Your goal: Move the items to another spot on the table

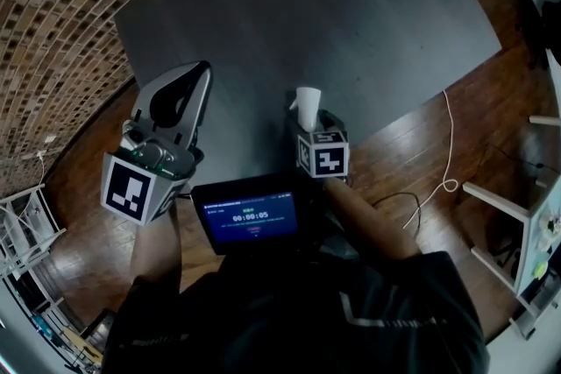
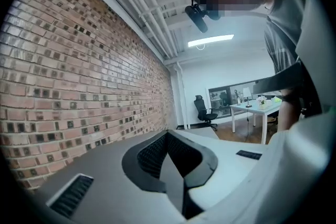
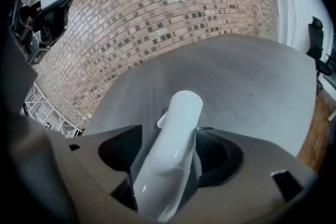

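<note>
Head view: left claw [image 1: 197, 74] at 9 o'clock, at the dark worktop's [image 1: 351, 13] edge. Right claw [image 1: 308, 125] at centre, with a white item [image 1: 308, 99] projecting toward 12 o'clock.
Left gripper view: jaws closed together, gripping nothing.
Right gripper view: jaws clamped on the white item, held over the worktop.

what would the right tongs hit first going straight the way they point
Nothing close. The right tongs, shut on a white tube, point out over the grey table. The brick wall beyond looks first, though depth is unclear.

Brick wall [image 1: 53, 31], black office chair [image 2: 202, 108]
</note>
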{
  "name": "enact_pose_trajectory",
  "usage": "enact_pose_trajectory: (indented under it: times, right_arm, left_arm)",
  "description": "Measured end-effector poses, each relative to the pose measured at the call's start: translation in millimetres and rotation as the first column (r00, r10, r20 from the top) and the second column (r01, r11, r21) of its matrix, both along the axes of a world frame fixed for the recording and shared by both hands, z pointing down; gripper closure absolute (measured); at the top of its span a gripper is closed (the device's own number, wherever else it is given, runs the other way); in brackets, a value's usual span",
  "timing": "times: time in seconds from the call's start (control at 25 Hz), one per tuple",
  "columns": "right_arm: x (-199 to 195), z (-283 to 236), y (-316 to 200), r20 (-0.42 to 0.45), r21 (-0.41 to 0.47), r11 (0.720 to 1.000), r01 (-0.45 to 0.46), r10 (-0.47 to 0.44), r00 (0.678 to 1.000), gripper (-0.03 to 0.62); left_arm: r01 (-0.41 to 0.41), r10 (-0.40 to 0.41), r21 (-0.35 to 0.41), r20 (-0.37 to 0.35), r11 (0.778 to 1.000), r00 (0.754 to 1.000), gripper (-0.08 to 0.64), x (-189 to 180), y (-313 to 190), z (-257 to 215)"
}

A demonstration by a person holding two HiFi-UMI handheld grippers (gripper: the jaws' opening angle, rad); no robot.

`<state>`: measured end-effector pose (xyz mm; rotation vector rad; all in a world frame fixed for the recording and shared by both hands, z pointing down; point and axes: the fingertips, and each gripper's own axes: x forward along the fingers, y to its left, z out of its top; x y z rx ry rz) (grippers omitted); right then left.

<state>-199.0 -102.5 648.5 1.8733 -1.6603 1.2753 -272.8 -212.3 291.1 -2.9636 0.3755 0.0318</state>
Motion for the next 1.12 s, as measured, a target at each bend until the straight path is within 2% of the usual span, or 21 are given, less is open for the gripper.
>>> enact_pose_trajectory:
  times: [0.08, 0.16, 0.4, 0.6, 0.72, 0.96, 1.12]
  right_arm:
    - [2, 5, 2, -0.002, -0.017, 1.0, -0.006, 0.006, 1.0, 0.269]
    - [5, 7, 5, 0.001, -0.029, 0.999, -0.02, 0.02, 1.0, 0.325]
    - [2, 15, -3, 0.009, -0.04, 0.999, 0.01, -0.01, 1.0, 0.341]
    - [6, 22, -8, 0.057, -0.032, 0.999, 0.005, -0.004, 0.998, 0.345]
    - [8, 17, -8, 0.08, -0.007, 1.0, -0.009, 0.01, 0.997, 0.347]
    - [12, -21, 5, 0.092, 0.054, 0.998, -0.045, 0.04, 0.995, 0.347]
    - [22, -55, 10, 0.062, 0.116, 0.99, -0.079, 0.072, 0.996, 0.347]
  left_arm:
    - [-0.007, 0.007, 0.014, -0.008, 1.0, 1.0, 0.558, 2, 0, -7]
    - [-0.014, 0.015, 0.018, -0.011, 1.0, 1.0, 0.558, 3, 4, -10]
    - [-0.016, 0.016, 0.022, 0.002, 1.0, 1.0, 0.558, 2, 7, -4]
    - [-0.022, 0.022, 0.046, -0.006, 0.999, 1.0, 0.558, -1, 14, -7]
    - [-0.015, 0.014, 0.063, 0.005, 0.998, 1.0, 0.558, -6, 18, -11]
    - [-0.026, 0.028, 0.084, -0.028, 0.996, 0.999, 0.558, -19, 39, -32]
    - [-0.04, 0.045, 0.091, -0.058, 0.995, 0.997, 0.558, -20, 54, -43]
